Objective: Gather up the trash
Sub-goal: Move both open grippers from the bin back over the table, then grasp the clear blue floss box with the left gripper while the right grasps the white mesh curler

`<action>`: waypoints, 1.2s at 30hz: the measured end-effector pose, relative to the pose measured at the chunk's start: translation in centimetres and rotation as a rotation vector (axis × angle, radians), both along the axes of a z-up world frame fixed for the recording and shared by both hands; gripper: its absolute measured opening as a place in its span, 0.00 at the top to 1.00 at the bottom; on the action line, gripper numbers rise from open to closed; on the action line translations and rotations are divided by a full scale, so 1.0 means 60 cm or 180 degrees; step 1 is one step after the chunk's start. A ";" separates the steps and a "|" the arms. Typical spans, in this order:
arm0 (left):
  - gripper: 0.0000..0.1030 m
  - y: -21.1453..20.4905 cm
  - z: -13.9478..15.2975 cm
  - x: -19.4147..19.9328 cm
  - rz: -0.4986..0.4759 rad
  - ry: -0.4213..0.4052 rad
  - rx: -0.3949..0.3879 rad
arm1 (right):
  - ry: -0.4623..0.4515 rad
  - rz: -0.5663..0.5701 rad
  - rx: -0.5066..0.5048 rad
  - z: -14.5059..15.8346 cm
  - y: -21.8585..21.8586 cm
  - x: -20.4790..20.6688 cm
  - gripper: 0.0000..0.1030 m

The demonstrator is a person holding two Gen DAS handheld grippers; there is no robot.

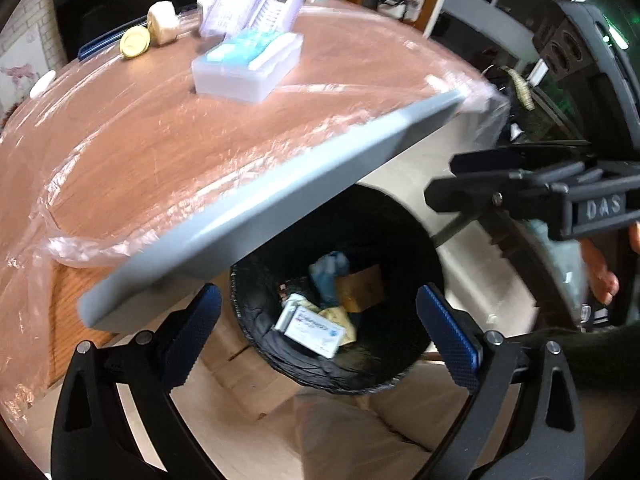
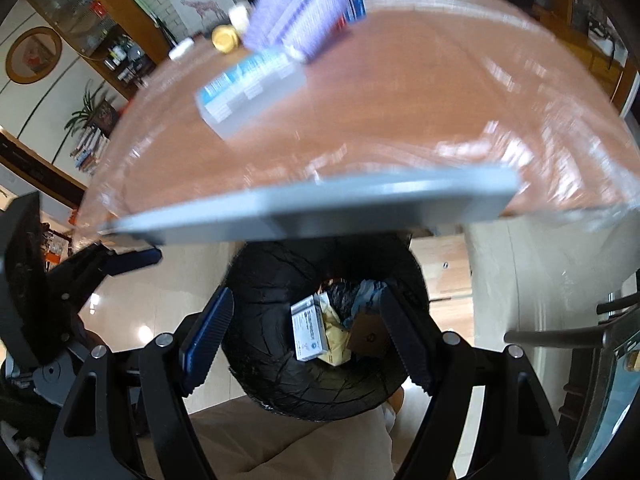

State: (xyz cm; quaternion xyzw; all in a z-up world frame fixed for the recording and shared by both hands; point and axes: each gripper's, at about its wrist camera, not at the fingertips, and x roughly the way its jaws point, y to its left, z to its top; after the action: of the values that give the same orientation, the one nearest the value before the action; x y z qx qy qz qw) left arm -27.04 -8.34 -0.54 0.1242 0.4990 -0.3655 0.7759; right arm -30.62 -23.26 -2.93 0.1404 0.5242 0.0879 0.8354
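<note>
A bin lined with a black bag stands on the floor under the table's edge. Inside lie a white medicine box, a brown cardboard piece, yellowish wrappers and blue crumpled trash. My left gripper is open and empty above the bin's mouth. My right gripper is open and empty, also above the bin; it shows in the left wrist view at the right. The left gripper shows in the right wrist view at the left.
The wooden table has a grey edge and a clear plastic cover. On it are a clear box with blue packets, a purple rack, a yellow lid and a white roll. A chair stands at right.
</note>
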 end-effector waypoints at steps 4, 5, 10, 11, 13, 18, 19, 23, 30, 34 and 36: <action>0.04 0.012 0.039 -0.002 -0.0099 -0.0011 -0.0081 | -0.0229 -0.0021 -0.0057 0.052 -0.014 0.006 0.25; 0.04 0.014 0.056 -0.002 -0.0109 -0.0098 -0.0097 | -0.0274 -0.0023 -0.0081 0.062 -0.017 0.012 0.24; 0.04 0.001 0.105 0.036 0.0046 -0.0465 -0.0100 | -0.0512 -0.0034 -0.0185 0.095 -0.044 0.091 0.22; 0.04 -0.005 0.106 0.048 0.0078 -0.0527 -0.0070 | -0.0530 -0.0025 -0.0176 0.097 -0.046 0.108 0.22; 0.04 -0.028 0.102 0.078 0.0178 -0.0685 0.0043 | -0.0566 0.0051 -0.0135 0.094 -0.050 0.157 0.19; 0.04 -0.073 0.073 0.151 0.0305 -0.0707 0.0217 | -0.0517 0.0459 -0.0477 0.074 -0.039 0.247 0.17; 0.04 -0.077 0.068 0.161 0.0294 -0.0693 0.0238 | -0.0530 0.0566 -0.0564 0.072 -0.036 0.258 0.17; 0.04 -0.101 0.046 0.196 0.0263 -0.0631 0.0343 | -0.0480 0.0944 -0.0622 0.060 -0.031 0.305 0.17; 0.06 -0.107 0.025 0.224 0.0386 -0.0551 0.0324 | -0.0214 0.1062 0.0002 0.029 -0.047 0.362 0.23; 0.28 -0.114 0.019 0.229 0.0399 -0.0527 0.0312 | -0.0264 0.1234 0.0158 0.030 -0.043 0.360 0.49; 0.35 -0.119 0.022 0.225 0.0371 -0.0547 0.0300 | -0.0323 0.1228 0.0162 0.035 -0.044 0.357 0.53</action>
State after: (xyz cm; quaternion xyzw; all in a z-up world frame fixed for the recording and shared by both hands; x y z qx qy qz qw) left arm -13.51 -15.45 0.76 0.1623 0.4537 -0.2839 0.8290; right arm -9.22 -25.89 -0.83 0.0538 0.4962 0.2666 0.8245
